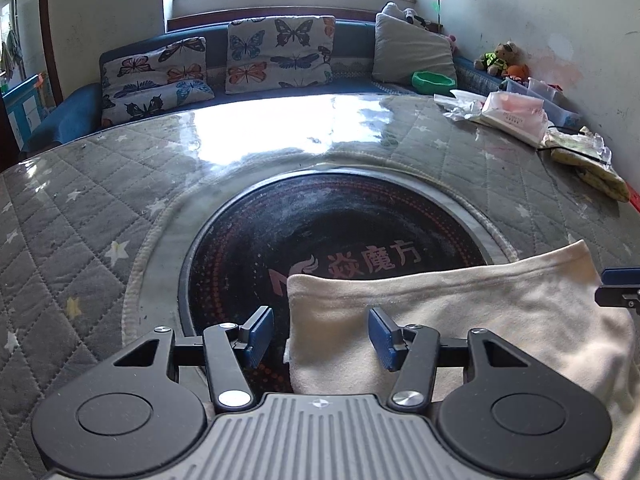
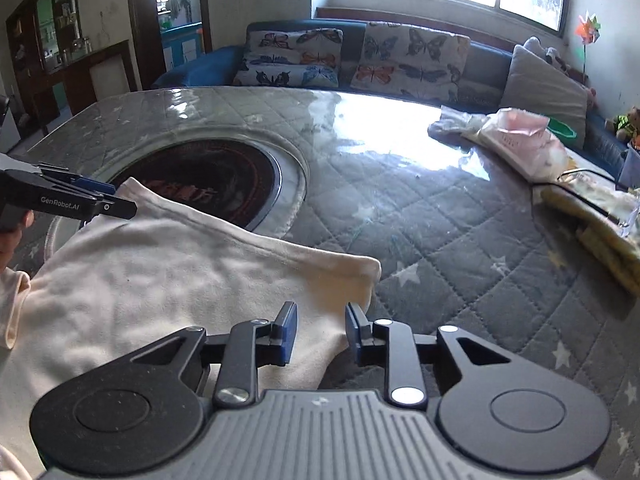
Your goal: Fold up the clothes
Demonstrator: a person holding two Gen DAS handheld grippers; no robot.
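Two grippers over a cream garment [image 1: 460, 312] on the quilted table [image 1: 100, 200].
Left gripper [image 1: 320, 336] open, right gripper [image 2: 320, 332] narrowly parted, both empty; garment's near edge cut off.

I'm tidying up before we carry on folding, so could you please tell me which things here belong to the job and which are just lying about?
For the job:
- cream garment
- left gripper
- right gripper

Just lying about:
- pink packet
- yellow cloth
- green bowl
- teddy bear
- butterfly cushions
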